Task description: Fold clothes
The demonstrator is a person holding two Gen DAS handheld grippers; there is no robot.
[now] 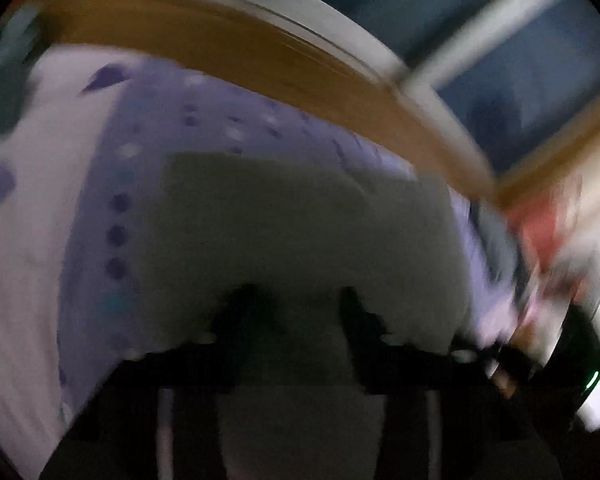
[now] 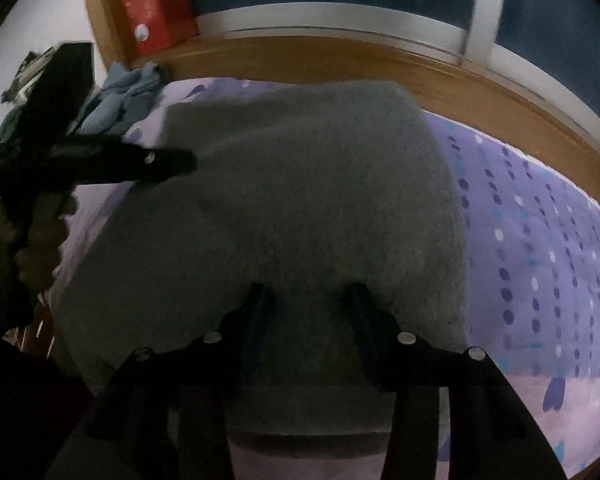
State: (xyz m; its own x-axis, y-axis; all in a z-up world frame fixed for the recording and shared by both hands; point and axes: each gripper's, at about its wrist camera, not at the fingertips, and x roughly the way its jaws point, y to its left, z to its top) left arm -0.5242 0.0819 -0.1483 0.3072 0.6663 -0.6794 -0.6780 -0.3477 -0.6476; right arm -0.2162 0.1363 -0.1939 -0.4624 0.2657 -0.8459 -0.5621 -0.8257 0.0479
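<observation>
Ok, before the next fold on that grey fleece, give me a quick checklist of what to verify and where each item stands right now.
1. Grey fleece lies spread on the purple dotted bedsheet: ok.
2. Right gripper over the fleece's near edge, jaws apart: ok.
3. Right gripper pinching fabric: cannot tell.
4. Left gripper at the fleece's left edge: ok.
5. Left gripper holding fabric: cannot tell, its own view is blurred.
6. Blue cloth lies clear of the fleece: ok.

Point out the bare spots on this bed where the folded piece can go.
Free: the dotted purple sheet right of the grey fleece garment, up to the wooden ledge. Crowded: the left side, with the blue clothes, the left gripper and dark clutter.
</observation>
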